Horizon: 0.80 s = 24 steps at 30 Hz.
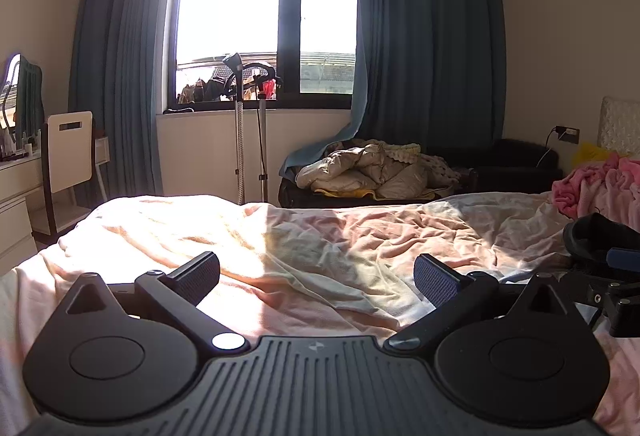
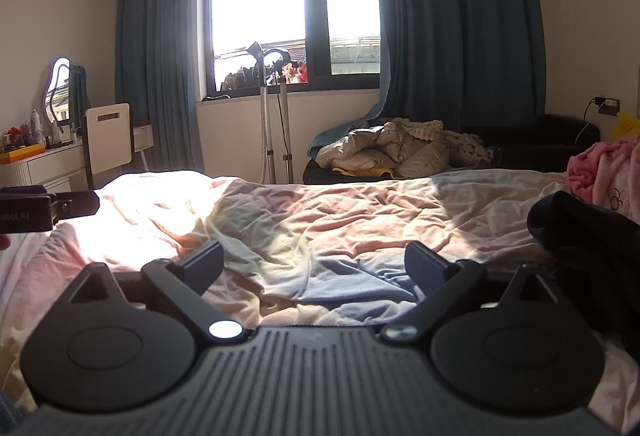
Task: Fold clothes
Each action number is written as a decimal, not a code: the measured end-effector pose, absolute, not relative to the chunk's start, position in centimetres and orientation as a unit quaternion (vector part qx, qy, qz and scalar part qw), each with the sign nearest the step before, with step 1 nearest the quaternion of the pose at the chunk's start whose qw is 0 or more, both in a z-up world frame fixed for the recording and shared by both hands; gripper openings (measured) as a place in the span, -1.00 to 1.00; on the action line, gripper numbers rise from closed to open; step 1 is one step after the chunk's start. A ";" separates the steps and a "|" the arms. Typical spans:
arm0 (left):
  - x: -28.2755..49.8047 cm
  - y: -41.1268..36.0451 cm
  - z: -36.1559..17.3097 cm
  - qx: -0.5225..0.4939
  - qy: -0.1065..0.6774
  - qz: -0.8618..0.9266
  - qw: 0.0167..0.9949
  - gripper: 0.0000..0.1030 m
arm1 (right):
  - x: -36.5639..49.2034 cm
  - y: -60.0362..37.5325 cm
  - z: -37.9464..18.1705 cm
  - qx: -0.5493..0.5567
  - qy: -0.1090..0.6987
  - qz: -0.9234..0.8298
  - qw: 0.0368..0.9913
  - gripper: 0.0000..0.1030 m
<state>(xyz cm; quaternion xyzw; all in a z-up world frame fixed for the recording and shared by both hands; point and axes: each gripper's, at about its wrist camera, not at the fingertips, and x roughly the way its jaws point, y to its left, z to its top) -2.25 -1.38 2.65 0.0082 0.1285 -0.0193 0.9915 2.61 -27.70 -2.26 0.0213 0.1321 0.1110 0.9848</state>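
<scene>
A dark garment (image 2: 588, 256) lies bunched on the bed at the right, just beside my right gripper (image 2: 316, 264). That gripper is open wide above the rumpled pink and cream sheet (image 2: 360, 211), with nothing between its fingers. Pale blue fabric (image 2: 352, 276) lies right under them; I cannot tell whether it is a garment or shaded sheet. My left gripper (image 1: 318, 278) is also open and empty over the sunlit sheet (image 1: 280, 236). The dark garment (image 1: 600, 236) is at the right edge of the left wrist view, behind the right gripper's body (image 1: 612, 296).
A pink blanket (image 2: 600, 167) is heaped at the head of the bed on the right. Beyond the bed, a beige duvet (image 1: 372, 167) sits on a dark sofa under the window. A steamer stand (image 1: 240, 123), a white chair (image 1: 68, 151) and a dressing table (image 2: 44, 159) stand at the left.
</scene>
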 end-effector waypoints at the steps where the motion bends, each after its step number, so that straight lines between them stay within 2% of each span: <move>1: -2.1 -1.3 2.6 0.007 0.129 -0.018 0.991 1.00 | 2.6 -27.7 -2.3 0.019 0.132 0.111 0.985 1.00; 24: -2.4 -1.3 2.8 0.005 0.119 -0.006 0.993 1.00 | 2.6 -28.0 -2.4 0.034 0.132 0.097 0.986 1.00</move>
